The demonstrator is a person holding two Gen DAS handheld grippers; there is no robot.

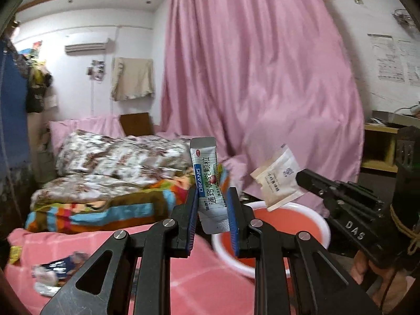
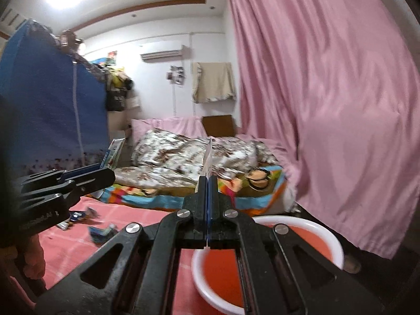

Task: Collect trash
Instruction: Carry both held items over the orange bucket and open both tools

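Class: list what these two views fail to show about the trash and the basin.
- White sachet: right wrist view, edge-on, print unreadable.
- Basin: left wrist view, near rim behind left tongs.
- Wrappers on the pink sheet: blurred, unidentifiable.

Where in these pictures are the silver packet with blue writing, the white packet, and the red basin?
silver packet (image 1: 208,181): left wrist view, on its printed middle.
white packet (image 1: 278,178): left wrist view, on its flat face.
red basin (image 2: 338,246): right wrist view, on its white rim.
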